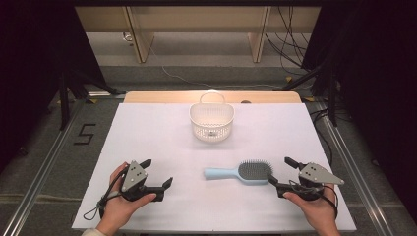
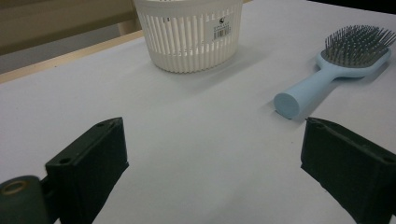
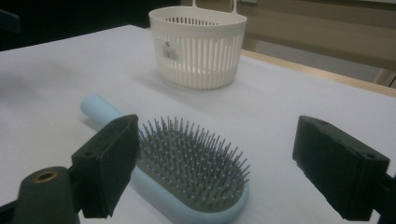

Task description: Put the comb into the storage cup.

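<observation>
A light blue hairbrush [image 1: 240,172] with grey bristles lies flat on the white table, bristles up, its handle pointing left. Behind it stands a white slotted basket [image 1: 211,120] with a loop handle. My right gripper [image 1: 279,170] is open just right of the brush head; in the right gripper view the hairbrush [image 3: 187,163] lies close in front, near the left jaw, with the basket [image 3: 198,46] beyond. My left gripper [image 1: 158,172] is open at the front left, nothing between its jaws; its view shows the hairbrush [image 2: 327,70] to the right and the basket [image 2: 191,35] ahead.
The white table [image 1: 147,132] ends in a wooden strip [image 1: 162,97] at the far edge. Beyond it are a floor with cables and wooden furniture legs. Metal rails run along both sides of the table.
</observation>
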Demonstrator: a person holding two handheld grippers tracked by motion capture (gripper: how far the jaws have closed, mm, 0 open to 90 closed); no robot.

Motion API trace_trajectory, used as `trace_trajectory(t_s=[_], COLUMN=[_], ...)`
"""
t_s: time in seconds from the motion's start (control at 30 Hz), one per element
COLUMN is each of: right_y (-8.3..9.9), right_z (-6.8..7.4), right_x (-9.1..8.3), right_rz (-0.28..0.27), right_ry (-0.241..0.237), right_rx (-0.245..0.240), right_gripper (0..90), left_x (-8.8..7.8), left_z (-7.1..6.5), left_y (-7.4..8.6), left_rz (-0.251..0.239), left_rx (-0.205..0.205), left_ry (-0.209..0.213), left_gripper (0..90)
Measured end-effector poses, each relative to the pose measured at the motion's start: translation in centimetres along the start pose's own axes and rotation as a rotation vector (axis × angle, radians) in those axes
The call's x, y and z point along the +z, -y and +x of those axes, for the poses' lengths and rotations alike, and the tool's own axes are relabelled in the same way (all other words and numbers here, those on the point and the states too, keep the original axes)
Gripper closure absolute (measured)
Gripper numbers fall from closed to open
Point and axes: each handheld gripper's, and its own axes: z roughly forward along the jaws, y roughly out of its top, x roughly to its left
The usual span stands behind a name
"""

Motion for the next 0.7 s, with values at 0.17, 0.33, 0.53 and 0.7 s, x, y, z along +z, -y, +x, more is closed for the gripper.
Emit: trace_trajectory(t_s=[0.17, 0.33, 0.53, 0.7], right_y=[-0.3, -0.7, -1.9, -3.0], right_z=[0.2, 0.7, 1.4, 2.2], right_x=[0.4, 1.0, 2.4, 4.1], right_rz=[-0.022, -0.025, -0.001, 0.028], right_ry=[0.047, 0.052, 0.056, 0.024], right_rx=[0.005, -0.021, -0.091, -0.113], right_gripper=[22.7, 29.2, 63.0, 85.7], left_x=[0.1, 0.0, 0.1, 0.1], left_z=[-0.2, -0.2, -0.2, -0.2], left_y=[0.0, 0.0, 0.1, 0.1], left_rz=[0.007, 0.004, 0.009, 0.01], left_rx=[0.009, 0.009, 0.011, 0.011], left_ry=[0.005, 0.001, 0.002, 0.0], left_gripper=[6.6, 6.7, 6.8, 6.9])
